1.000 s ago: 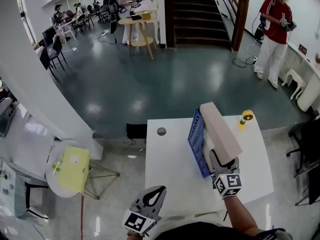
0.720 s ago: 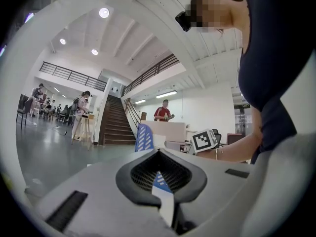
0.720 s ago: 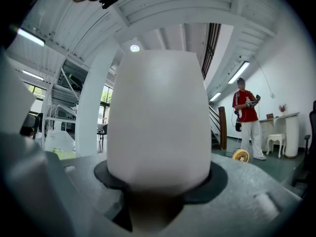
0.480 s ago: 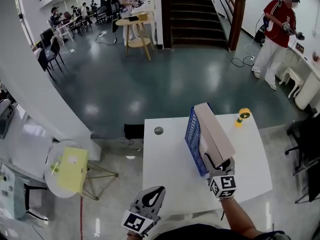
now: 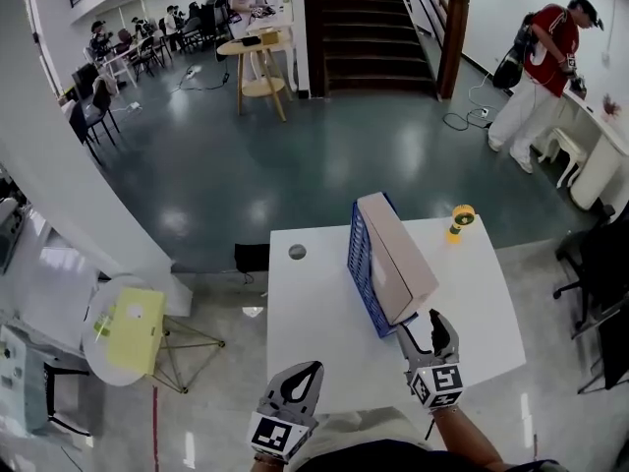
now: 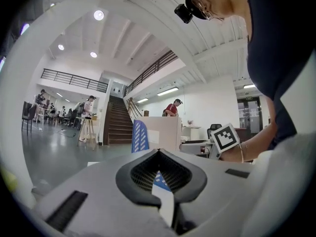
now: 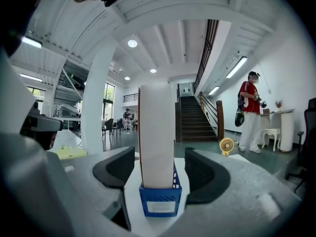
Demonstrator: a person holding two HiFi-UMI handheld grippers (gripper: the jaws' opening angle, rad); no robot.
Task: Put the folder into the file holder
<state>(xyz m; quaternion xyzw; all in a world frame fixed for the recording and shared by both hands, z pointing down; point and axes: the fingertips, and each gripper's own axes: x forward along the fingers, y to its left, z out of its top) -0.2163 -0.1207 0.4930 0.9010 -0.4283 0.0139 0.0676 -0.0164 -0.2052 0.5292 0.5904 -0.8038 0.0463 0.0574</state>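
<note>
The blue file holder (image 5: 360, 262) stands on the white counter (image 5: 314, 332). It runs from the middle towards the far edge, with its lattice wall facing the left edge. In it stands 1 beige folder (image 5: 398, 254), set on its long edge, tilted a little towards the right edge and rising well above the holder's walls. The holder's near end carries a white label (image 7: 159, 207), whose print is too small to read. A cube on each tongs bears black-and-white square markers.

The right tongs (image 5: 421, 324) are just off the holder's near end, close to the counter's near edge. Their jaws have just been opening and stand about half apart. The folder's end is just ahead of the gap, neither pad touches it, and they grip nothing. The left tongs (image 5: 307, 374) are at the near edge, jaws fully together and empty.

A small yellow fan (image 5: 460, 219) stands at the far right corner, and a grey round disc (image 5: 297, 252) lies near the far left corner.
</note>
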